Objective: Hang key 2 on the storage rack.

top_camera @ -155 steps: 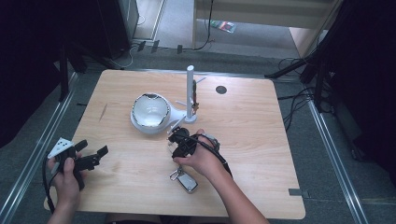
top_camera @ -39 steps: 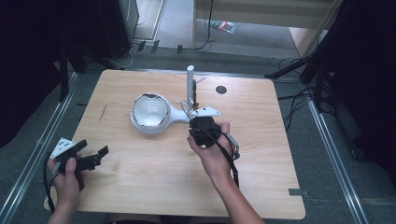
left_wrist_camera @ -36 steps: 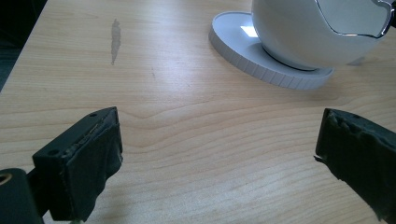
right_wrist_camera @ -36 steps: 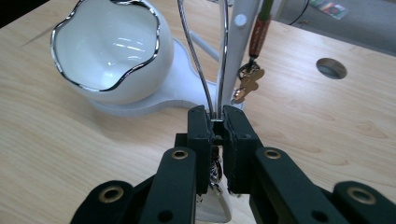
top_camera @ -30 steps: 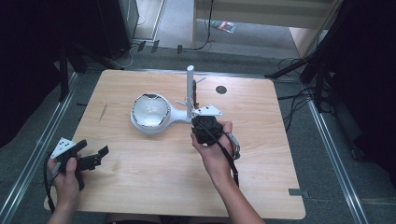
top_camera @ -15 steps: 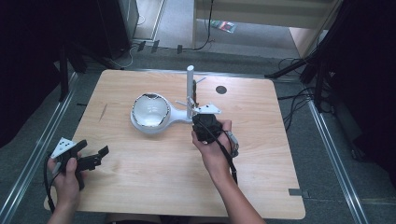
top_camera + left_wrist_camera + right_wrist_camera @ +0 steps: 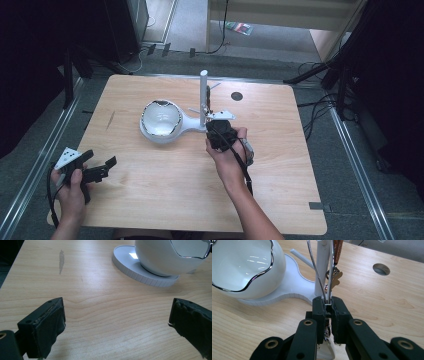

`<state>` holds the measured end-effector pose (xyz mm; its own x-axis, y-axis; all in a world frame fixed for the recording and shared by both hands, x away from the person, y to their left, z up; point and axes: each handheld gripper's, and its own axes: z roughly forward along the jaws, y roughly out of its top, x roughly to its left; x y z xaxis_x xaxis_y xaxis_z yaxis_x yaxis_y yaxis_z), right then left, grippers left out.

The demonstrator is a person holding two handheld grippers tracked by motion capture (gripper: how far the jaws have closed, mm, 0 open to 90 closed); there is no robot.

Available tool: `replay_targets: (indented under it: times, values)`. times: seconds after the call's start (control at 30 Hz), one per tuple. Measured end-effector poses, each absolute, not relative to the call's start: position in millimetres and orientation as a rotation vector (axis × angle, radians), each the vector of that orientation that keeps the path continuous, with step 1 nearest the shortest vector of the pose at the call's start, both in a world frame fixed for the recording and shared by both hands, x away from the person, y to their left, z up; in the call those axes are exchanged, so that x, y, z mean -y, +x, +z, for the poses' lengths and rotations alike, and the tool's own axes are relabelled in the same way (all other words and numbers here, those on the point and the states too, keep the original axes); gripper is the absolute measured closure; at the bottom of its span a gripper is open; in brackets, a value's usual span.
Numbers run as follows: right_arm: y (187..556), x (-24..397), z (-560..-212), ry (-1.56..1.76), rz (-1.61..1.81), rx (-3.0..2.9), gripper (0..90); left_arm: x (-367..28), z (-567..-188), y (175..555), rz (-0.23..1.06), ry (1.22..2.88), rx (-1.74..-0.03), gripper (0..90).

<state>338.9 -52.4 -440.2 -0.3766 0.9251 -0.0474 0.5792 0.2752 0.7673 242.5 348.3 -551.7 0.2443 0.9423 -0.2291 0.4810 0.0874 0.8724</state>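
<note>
White stand [image 7: 202,102] with a bowl [image 7: 161,118] on its round base, near the table's [image 7: 280,200] far middle; right gripper [image 7: 328,305] just in front of the stand's post [image 7: 322,267], jaws closed on a thin metal ring [image 7: 329,272] that rises beside the post, a key [image 7: 335,280] dangling by it; left gripper [image 7: 117,322] well apart from the stand at the near left table edge, jaws wide apart, holding nothing.

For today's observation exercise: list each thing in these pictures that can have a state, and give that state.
Right gripper: shut on the metal ring.
Metal ring: pinched upright, beside the stand's post.
Left gripper: open, fingers wide apart, nothing between.
White bowl: upright on its stand.
White stand: upright on the table.
</note>
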Motion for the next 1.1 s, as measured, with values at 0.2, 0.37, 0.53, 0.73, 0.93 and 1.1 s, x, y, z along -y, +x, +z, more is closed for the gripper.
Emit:
replay_targets:
  times: [0.2,0.37,0.53,0.73,0.93,1.1]
  values:
    - [342.7,51.5,-444.0,1.362,0.908,-2.067,83.8,-348.4,-551.7,242.6,0.595,1.544,-1.381,1.1]
    - [347.6,52.1,-448.4,1.380,0.897,-2.073,83.8,-348.4,-551.7,242.6,0.594,1.543,-1.383,1.1]
    - [353.8,50.6,-453.1,1.395,0.895,-2.073,83.8,-348.6,-551.6,242.6,0.592,1.546,-1.381,1.1]
    - [359.5,47.7,-457.2,1.410,0.891,-2.070,83.8,-348.7,-551.6,242.6,0.591,1.544,-1.382,1.1]
    - [365.8,46.1,-461.0,1.421,0.895,-2.078,83.6,-348.8,-551.6,242.6,0.590,1.544,-1.381,1.1]
    - [367.5,45.5,-462.8,1.425,0.894,-2.080,78.0,-349.0,-551.7,242.7,0.590,1.545,-1.380,1.1]
